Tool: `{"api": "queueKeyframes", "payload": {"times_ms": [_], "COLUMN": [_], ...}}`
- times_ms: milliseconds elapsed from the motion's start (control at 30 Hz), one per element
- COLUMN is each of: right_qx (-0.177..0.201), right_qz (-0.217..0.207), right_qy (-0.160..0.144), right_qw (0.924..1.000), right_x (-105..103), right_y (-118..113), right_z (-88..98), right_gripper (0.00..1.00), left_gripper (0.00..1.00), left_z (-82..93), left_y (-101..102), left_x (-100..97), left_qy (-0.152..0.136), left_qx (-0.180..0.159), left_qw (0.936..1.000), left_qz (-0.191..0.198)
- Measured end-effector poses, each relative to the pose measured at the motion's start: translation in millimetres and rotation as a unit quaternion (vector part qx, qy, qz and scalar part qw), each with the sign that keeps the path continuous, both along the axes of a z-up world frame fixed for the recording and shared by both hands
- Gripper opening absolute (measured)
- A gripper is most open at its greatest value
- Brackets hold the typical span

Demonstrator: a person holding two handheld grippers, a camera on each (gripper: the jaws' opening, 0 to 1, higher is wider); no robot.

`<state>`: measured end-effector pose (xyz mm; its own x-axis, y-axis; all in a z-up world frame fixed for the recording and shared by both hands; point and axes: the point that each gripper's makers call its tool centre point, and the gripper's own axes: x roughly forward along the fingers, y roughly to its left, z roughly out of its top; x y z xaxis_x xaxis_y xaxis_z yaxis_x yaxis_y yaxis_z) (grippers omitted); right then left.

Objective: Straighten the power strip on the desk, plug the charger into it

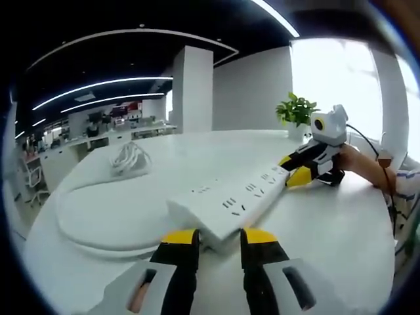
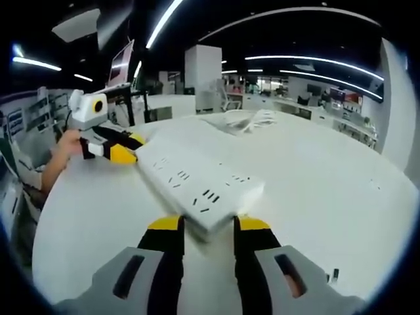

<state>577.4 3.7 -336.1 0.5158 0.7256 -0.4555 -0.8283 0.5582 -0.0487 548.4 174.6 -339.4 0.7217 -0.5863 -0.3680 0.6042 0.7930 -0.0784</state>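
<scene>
White power strip (image 1: 233,200) lies on round white worktop (image 1: 328,230), each end between jaws of a claw: left claw (image 1: 220,237) and right claw (image 2: 209,224) both grasping it. Coiled cable (image 1: 129,159) well behind strip.

Left gripper (image 1: 219,237): two jaws w/ yellow tips, black shafts, grey housings w/ dark oval slots. Right gripper (image 2: 209,226): same build, yellow tips on black, grey bodies w/ dark slots. From the other side each shows yellow-and-black jaws w/ white stripe, black body, thin cable off the back. Person's hand (image 1: 357,159) on the right gripper's grip; striped sleeve (image 1: 408,197), white w/ blue lines. Other hand (image 2: 62,147) behind the left gripper.
</scene>
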Motion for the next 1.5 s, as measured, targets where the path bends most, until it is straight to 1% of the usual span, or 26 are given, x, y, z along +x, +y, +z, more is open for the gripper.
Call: {"api": "queueKeyframes", "payload": {"times_ms": [600, 1233, 1500], "right_qx": [0.002, -0.006, -0.011], "right_qz": [-0.006, -0.011, -0.014], "right_qy": [0.004, 0.0, -0.002], "right_qw": [1.0, 0.9999, 0.9998], "right_x": [-11, -27, -32], "right_y": [-2, -9, -13], "right_z": [0.0, -1.0, -1.0], "right_gripper": [0.26, 0.25, 0.24], "left_gripper": [0.22, 0.22, 0.21], "left_z": [0.7, -1.0, -1.7], "left_y": [1, -5, -8], "left_x": [-9.3, -21.1, -26.4], "left_qy": [-0.002, -0.003, -0.002], "left_qx": [-0.008, -0.004, -0.008], "left_qw": [1.0, 0.9999, 0.9998], "left_qz": [0.0, -0.012, -0.016]}}
